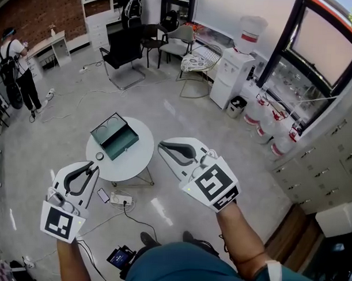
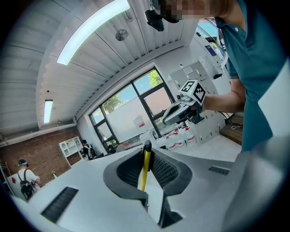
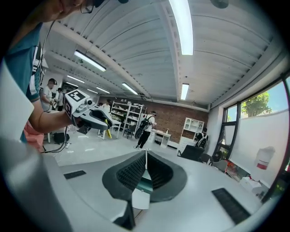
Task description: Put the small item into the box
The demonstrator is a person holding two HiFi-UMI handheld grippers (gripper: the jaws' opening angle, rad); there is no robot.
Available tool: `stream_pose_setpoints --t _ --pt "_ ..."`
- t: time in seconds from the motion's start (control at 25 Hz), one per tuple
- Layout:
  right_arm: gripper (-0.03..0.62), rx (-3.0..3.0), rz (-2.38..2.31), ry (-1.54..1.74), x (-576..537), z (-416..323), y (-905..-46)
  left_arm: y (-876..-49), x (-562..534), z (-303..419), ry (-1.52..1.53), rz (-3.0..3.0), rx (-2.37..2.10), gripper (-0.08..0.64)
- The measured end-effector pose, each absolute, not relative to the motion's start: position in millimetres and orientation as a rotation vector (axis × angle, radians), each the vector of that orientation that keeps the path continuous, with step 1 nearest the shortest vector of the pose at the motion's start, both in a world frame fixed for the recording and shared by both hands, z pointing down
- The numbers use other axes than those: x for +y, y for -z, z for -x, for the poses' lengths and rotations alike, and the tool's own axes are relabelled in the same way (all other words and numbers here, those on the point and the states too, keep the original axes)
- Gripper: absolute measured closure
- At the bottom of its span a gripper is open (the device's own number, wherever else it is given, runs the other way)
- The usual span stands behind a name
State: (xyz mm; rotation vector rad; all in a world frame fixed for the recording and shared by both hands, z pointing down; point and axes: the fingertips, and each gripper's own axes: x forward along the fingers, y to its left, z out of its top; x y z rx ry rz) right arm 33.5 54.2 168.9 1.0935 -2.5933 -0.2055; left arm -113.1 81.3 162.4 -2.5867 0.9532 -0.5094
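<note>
An open teal box [image 1: 114, 136] sits on a small round white table [image 1: 135, 158] below me. My left gripper [image 1: 94, 165] hovers over the table's near left edge. It is shut on a thin yellow stick with a black tip [image 2: 144, 166], which stands upright between the jaws. The stick's dark end [image 1: 99, 156] shows just short of the box. My right gripper [image 1: 162, 146] is held to the right of the table, shut with nothing in it. In the right gripper view the left gripper [image 3: 102, 118] shows with the yellow stick [image 3: 108, 122] poking out.
A power strip [image 1: 121, 199], a phone [image 1: 103, 195] and cables lie on the floor under the table. Chairs [image 1: 124, 54], a water dispenser [image 1: 232, 75] and water bottles [image 1: 263, 117] stand further back. A person [image 1: 16, 68] stands at far left.
</note>
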Motion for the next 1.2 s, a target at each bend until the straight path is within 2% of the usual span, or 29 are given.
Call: stream_pose_setpoints --t 0.36,0.68,0.92,1.2 --pt "0.552 -2.515 -1.187 0.2 15 39 -157 -156 29 186 0.451 2.639 0.852 0.499" --pt "0.552 -2.485 -1.18 0.226 2 63 -168 -171 16 211 0.405 2.648 0.85 0.499" --pt "0.552 -2.521 -1.1 0.241 -61 100 -172 -179 -34 254 0.428 2.635 0.959 0.499" --pt "0.552 -2.612 -0.944 0.232 -146 96 -176 -179 -96 240 0.508 2.591 1.09 0.499"
